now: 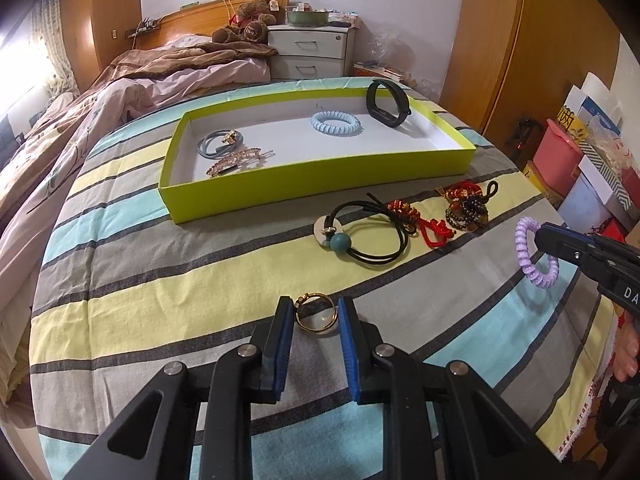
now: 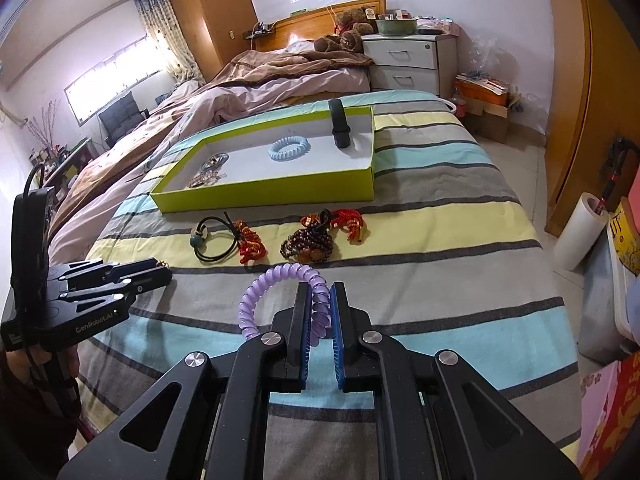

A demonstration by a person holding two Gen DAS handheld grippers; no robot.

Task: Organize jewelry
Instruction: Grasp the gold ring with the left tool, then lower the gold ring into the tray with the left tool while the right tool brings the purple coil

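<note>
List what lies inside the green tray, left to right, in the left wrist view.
In the green tray: grey hair tie → gold hair clip → blue spiral hair tie → black wristband.

Left claw (image 1: pixel 316 312) low over bed, fingers (image 1: pixel 280 344) parted, gold ring between the pads, contact on both sides looks likely but unclear. Right claw (image 2: pixel 320 300) nearly closed, pinching purple coil tie, held raised. Left hand (image 2: pixel 36 364) wraps left claw's handle.
</note>
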